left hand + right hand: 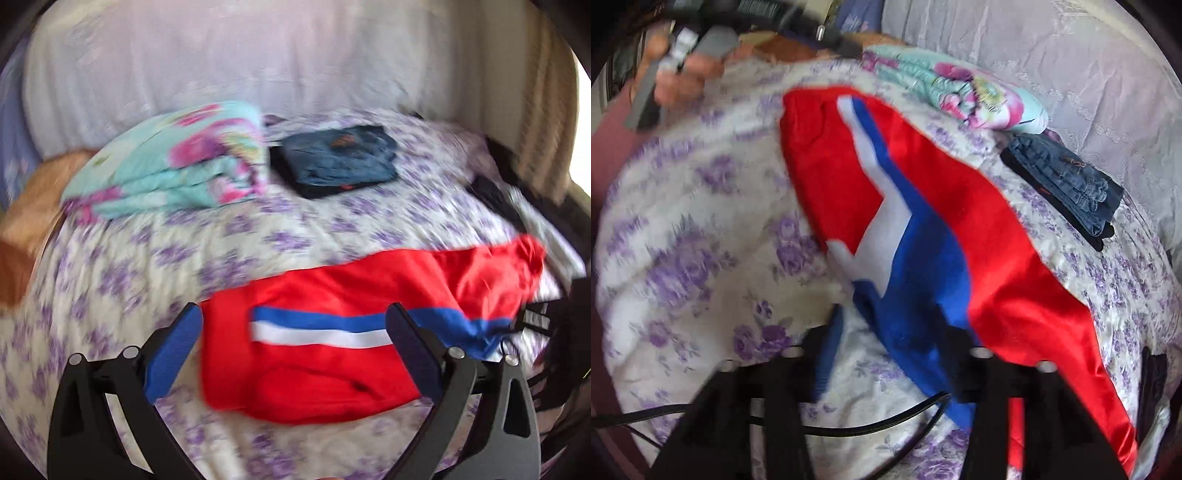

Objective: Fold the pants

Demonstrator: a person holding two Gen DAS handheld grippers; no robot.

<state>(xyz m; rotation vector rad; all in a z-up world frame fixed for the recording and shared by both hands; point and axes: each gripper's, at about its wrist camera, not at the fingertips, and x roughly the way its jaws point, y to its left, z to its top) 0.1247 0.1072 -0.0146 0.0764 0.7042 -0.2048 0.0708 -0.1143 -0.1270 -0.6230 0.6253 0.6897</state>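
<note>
Red pants (332, 295) with a blue and white side stripe lie spread on the purple-flowered bedspread (110, 280). My left gripper (294, 314) hovers over their left end, open wide, its blue pads (173, 350) clear of the cloth. In the right wrist view the same pants (979, 229) run diagonally, and their blue stripe end lies between the fingers of my right gripper (894, 325). Those jaws stand apart with the cloth loose between them and draped against the right finger. A person's hand (683, 81) holding the left gripper's grey handle shows at the upper left of that view.
Folded jeans (340, 162) on a dark garment lie at the back of the bed, beside a folded turquoise flowered blanket (177, 166). A dark object (495, 195) sits at the right bed edge. A black cable (849, 424) loops under my right gripper. Pale curtain behind.
</note>
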